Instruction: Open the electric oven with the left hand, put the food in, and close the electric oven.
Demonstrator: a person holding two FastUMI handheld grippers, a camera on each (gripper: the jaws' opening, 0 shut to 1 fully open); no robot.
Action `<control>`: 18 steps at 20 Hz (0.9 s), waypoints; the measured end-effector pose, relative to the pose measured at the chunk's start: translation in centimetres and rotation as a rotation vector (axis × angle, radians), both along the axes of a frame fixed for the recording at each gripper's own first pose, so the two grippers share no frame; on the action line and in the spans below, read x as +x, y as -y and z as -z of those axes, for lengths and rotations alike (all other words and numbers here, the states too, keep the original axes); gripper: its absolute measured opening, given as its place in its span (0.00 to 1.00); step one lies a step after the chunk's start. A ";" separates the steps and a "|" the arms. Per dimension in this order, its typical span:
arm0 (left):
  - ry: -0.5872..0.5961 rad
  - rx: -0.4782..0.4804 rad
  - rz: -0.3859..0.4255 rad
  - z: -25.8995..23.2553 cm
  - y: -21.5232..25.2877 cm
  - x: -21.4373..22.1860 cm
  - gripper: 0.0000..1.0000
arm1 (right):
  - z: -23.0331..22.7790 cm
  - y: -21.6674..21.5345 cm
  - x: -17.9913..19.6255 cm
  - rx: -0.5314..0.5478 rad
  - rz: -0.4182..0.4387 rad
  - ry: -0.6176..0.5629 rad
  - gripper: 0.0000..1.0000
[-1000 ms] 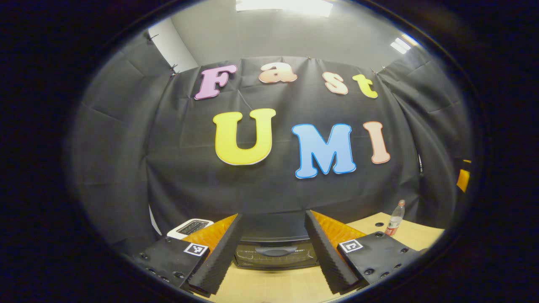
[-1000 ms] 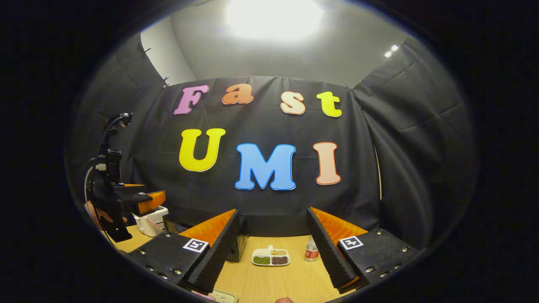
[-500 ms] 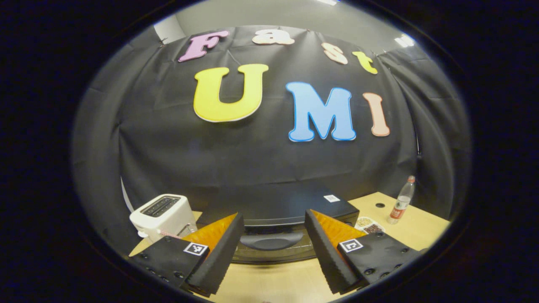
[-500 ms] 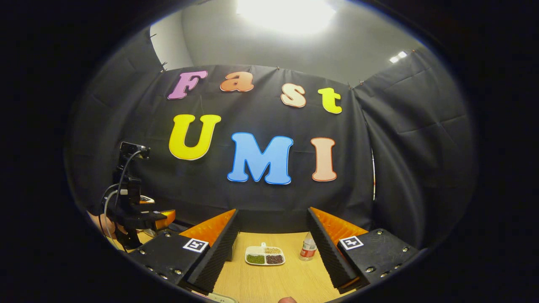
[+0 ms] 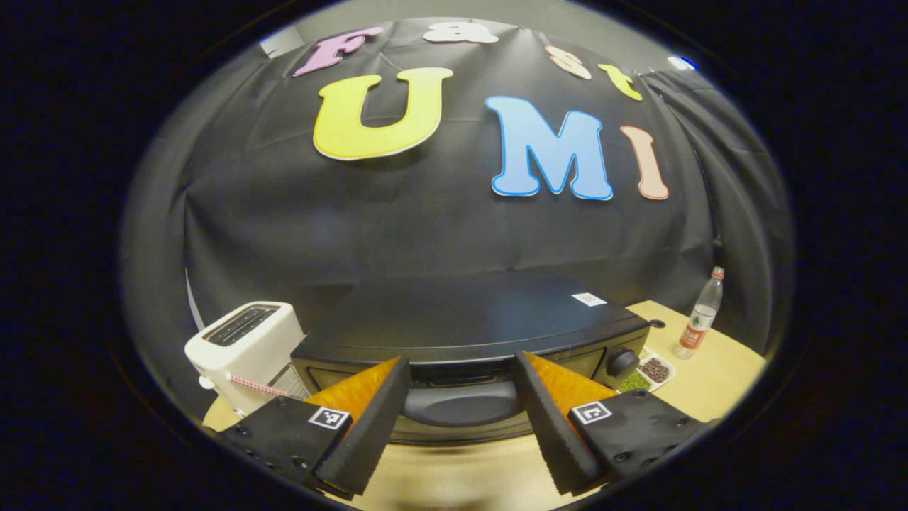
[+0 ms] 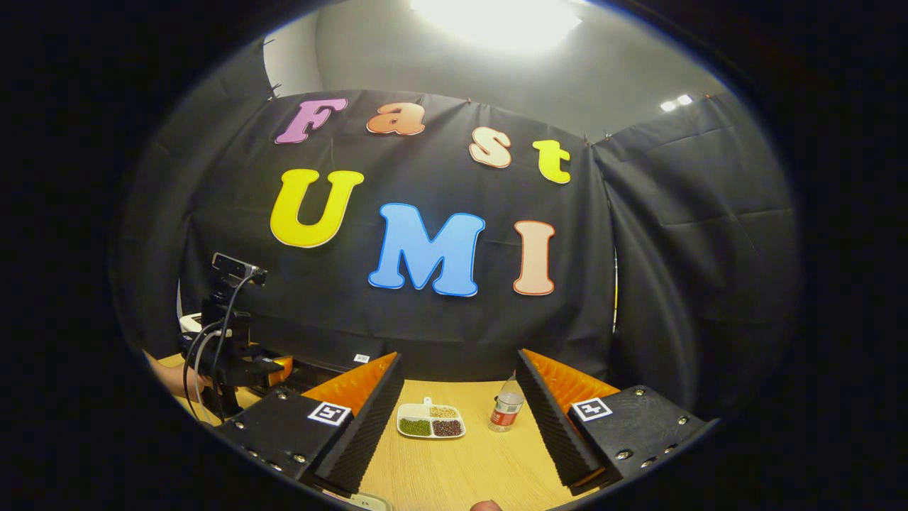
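Left hand-held gripper [image 5: 461, 419] hangs wide open facing one oven [image 5: 468, 333]; right one [image 6: 461, 419] is open too. One toaster [image 5: 245, 348] left of the oven, one food tray [image 6: 430, 421] and one bottle [image 6: 506, 409] to its right.

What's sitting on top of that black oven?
The oven top carries just a small white sticker. Its door is closed, so the inside is hidden.

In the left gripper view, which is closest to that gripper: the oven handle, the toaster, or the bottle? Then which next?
1. Oven handle, right between the left gripper's open fingers.
2. Toaster, off to the left beside the oven.
3. Bottle, far right, back near the cloth wall.
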State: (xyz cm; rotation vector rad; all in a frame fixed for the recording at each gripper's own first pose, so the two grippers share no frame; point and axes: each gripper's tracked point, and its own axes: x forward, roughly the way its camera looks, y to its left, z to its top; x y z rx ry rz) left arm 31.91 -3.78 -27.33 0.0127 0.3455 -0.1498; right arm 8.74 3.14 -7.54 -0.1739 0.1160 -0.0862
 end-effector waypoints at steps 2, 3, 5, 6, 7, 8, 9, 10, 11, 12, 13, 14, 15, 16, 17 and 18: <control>0.016 -0.001 -0.007 0.1 0.1 -0.4 0.98 | 0.0 -0.1 -0.1 -0.006 0.001 0.000 0.98; 0.017 -0.001 -0.009 0.0 0.1 -0.7 0.98 | 0.0 -0.2 -0.2 -0.005 -0.001 -0.001 0.97; 0.020 -0.004 -0.010 0.1 0.0 -1.7 0.98 | 0.1 -0.3 -0.3 -0.002 -0.007 -0.004 0.97; 0.022 -0.003 -0.010 0.1 0.0 -2.5 1.00 | 0.2 -0.2 -0.4 0.000 -0.009 -0.005 0.97; 0.024 -0.002 -0.009 0.2 0.0 -3.3 0.98 | 0.1 -0.2 -0.5 0.004 -0.011 -0.004 0.97; 0.029 -0.001 -0.009 0.3 -0.1 -4.1 0.98 | 0.1 -0.2 -0.6 0.011 -0.013 -0.003 0.97; 0.030 0.002 -0.010 0.4 -0.1 -4.9 1.00 | 0.1 -0.1 -0.8 0.018 -0.015 -0.002 0.98; 0.024 0.003 -0.014 0.9 -0.2 -5.7 0.98 | 0.3 -0.1 -0.9 0.025 -0.019 -0.005 0.97; 0.006 0.005 -0.020 1.3 -0.2 -6.4 0.95 | 0.4 -0.1 -1.1 0.031 -0.025 -0.009 0.97; 0.005 0.008 -0.025 1.5 -0.1 -7.1 0.98 | 0.6 -0.1 -1.2 0.033 -0.030 -0.015 0.97; 0.000 0.019 -0.025 1.7 -0.1 -7.6 1.00 | 0.8 0.0 -1.3 0.034 -0.035 -0.020 0.97; -0.001 0.025 -0.026 1.9 -0.1 -8.2 1.00 | 0.8 0.2 -1.5 0.036 -0.039 -0.023 0.97; -0.007 0.028 -0.028 2.1 -0.1 -8.6 1.00 | 0.9 0.2 -1.7 0.038 -0.042 -0.025 0.97; -0.014 0.029 -0.031 2.4 -0.2 -9.2 1.00 | 0.9 0.4 -1.9 0.041 -0.046 -0.027 0.97; -0.023 0.029 -0.034 2.7 -0.1 -9.6 0.98 | 1.0 0.4 -2.1 0.043 -0.051 -0.032 0.97; -0.029 0.030 -0.038 3.0 -0.2 -10.0 1.00 | 1.3 0.5 -2.3 0.044 -0.055 -0.039 0.97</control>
